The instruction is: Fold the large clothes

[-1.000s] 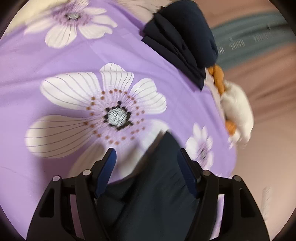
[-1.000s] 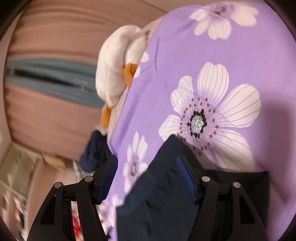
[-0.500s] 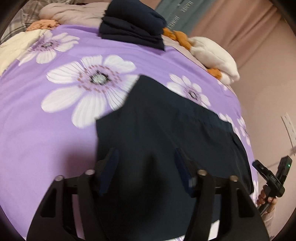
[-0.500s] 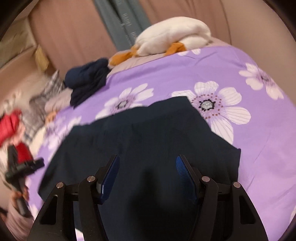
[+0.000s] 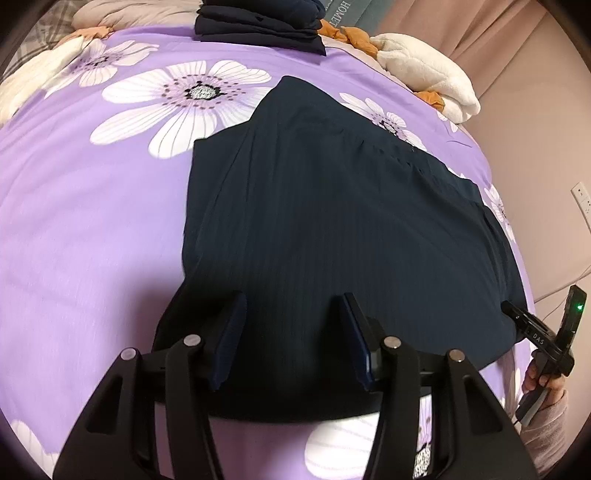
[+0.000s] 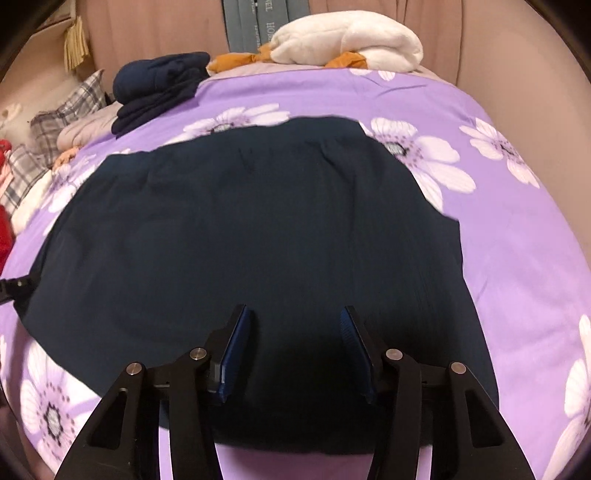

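Dark navy, finely ribbed fabric fills most of both wrist views: a large navy garment (image 5: 332,229) lies spread flat on a purple bedsheet printed with big white flowers (image 5: 92,221). The left gripper (image 5: 291,332) points down over the near part of the cloth, its blue-padded fingers (image 5: 231,332) standing apart with the fabric lying flat beneath the gap; the jaws have just been closing, yet the pads do not pinch the cloth, so it stands open. The right gripper (image 6: 291,343) hangs the same way over its own near stretch of the garment (image 6: 240,229), jaws apart and recently narrowing, with nothing clamped between the blue pads (image 6: 236,343).

Ahead of the left gripper, past the garment's far edge, a folded pile of dark navy clothes (image 5: 258,22) sits at the head of the sheet. Ahead and to the right of it a white plush toy with orange parts (image 5: 424,77) rests at the bed's edge. Far off to its right, the other black gripper shows at the garment's side, held by a hand in a pale sleeve (image 5: 543,387).

From the right gripper, the navy pile (image 6: 159,85) is ahead to the left, the plush toy (image 6: 347,44) straight ahead, and plaid pillows (image 6: 70,107) further left.
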`<state>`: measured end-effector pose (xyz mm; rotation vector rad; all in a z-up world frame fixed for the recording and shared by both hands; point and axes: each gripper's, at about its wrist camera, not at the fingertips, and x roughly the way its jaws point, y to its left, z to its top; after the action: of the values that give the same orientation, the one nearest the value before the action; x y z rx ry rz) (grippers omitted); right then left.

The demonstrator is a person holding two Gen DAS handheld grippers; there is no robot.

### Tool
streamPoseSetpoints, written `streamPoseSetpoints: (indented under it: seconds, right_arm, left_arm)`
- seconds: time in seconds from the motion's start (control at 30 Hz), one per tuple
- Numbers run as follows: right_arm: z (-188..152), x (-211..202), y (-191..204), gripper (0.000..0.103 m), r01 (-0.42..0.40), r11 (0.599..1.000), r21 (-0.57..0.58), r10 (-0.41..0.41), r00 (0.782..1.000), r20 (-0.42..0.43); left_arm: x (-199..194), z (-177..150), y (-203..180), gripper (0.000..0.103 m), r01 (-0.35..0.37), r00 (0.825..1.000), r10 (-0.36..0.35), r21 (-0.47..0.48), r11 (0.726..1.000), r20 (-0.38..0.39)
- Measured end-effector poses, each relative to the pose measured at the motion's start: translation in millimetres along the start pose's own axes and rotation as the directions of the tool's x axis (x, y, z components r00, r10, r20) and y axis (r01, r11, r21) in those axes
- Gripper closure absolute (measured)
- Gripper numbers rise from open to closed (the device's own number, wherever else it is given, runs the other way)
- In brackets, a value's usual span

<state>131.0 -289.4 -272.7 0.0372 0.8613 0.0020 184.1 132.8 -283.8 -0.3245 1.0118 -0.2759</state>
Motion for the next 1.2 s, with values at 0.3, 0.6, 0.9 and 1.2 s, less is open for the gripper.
streamPoseSetpoints:
  seconds: [0.3,0.6,0.9,1.2]
  right_arm:
    - [-17,-18,-19,0.05,-0.013,0.996,0.084,0.013,1.0,0.009]
    - [-41,-54,-37,0.05,0.002,0.985,0.175,-0.01,0.999,0.047]
    - [-56,-65,-65,0.044,-0.191,0.911,0.365,0.166,0.981,0.099]
    - [-60,-66,-73,0.043,-0.224,0.862,0.454,0.174,0.973,0.15]
  left_arm:
    - [-22,-24,2,0.053,0.004,1.0,-0.004,-0.027,1.0,0.002]
    - [-66,-45,31,0.052,0.004,0.999,0.003,-0.155,0.988,0.047]
    - [-76,-58,60,0.044,0.196,0.979,-0.166,-0.346,0.917,0.115]
    - [-65,-34,62,0.044,0.164,0.984,-0.129,-0.352,0.921,0.121]
